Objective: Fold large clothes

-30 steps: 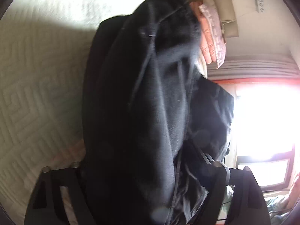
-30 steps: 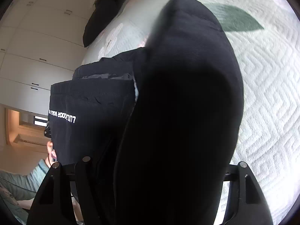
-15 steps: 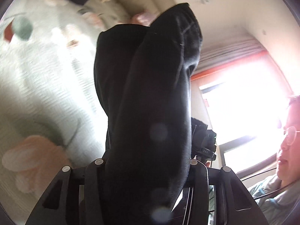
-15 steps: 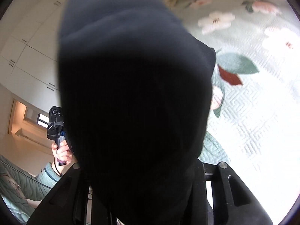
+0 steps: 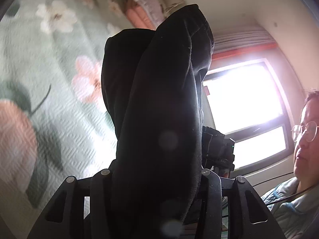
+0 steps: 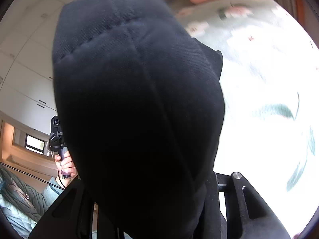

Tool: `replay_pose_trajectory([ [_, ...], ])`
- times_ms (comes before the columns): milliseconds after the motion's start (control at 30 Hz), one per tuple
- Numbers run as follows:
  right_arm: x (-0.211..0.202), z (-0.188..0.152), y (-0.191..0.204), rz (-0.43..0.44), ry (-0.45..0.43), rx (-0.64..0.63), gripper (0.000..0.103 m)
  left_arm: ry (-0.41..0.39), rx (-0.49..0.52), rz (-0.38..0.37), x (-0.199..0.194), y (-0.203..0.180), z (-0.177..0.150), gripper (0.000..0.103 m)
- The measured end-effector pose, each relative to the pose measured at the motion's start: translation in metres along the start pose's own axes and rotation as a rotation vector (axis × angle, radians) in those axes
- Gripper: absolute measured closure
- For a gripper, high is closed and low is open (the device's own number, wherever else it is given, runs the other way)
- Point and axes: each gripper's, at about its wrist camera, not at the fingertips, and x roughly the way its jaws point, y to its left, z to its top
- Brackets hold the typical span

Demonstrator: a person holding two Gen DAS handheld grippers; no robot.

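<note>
Left gripper is clamped on a thick bunch of the black garment, right gripper pinching another bunch of it. Cloth rises above both, held over the floral bedspread; bright window beyond.

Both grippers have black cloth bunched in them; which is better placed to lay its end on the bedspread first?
Probably right: the right gripper looks down over the bedspread; the left gripper faces the window.
</note>
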Motion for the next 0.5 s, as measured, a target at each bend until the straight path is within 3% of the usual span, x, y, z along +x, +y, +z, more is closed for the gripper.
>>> replay_pose_trajectory([
  [167, 0.079, -0.024, -0.055, -0.049, 0.099, 0.069, 0.064, 0.048, -0.101, 0.108, 0.014, 0.069, -0.039, 0.055],
  [200, 0.094, -0.026, -0.069, -0.077, 0.109, 0.081, 0.062, 0.048, -0.132, 0.154, 0.017, 0.089, -0.044, 0.054],
  [267, 0.108, -0.026, -0.099, -0.126, 0.099, 0.125, 0.055, 0.016, -0.215, 0.169, 0.009, 0.125, -0.05, 0.048],
  [367, 0.11, -0.027, -0.148, -0.054, 0.089, 0.263, 0.048, -0.039, -0.402, 0.132, -0.015, 0.173, -0.063, 0.044],
  [433, 0.081, -0.041, -0.187, -0.044, 0.086, 0.298, 0.043, -0.056, -0.378, 0.17, -0.033, 0.169, -0.067, 0.043],
  [500, 0.064, -0.041, -0.189, -0.098, 0.078, 0.282, 0.037, -0.076, -0.349, 0.23, -0.051, 0.154, -0.069, 0.043],
])
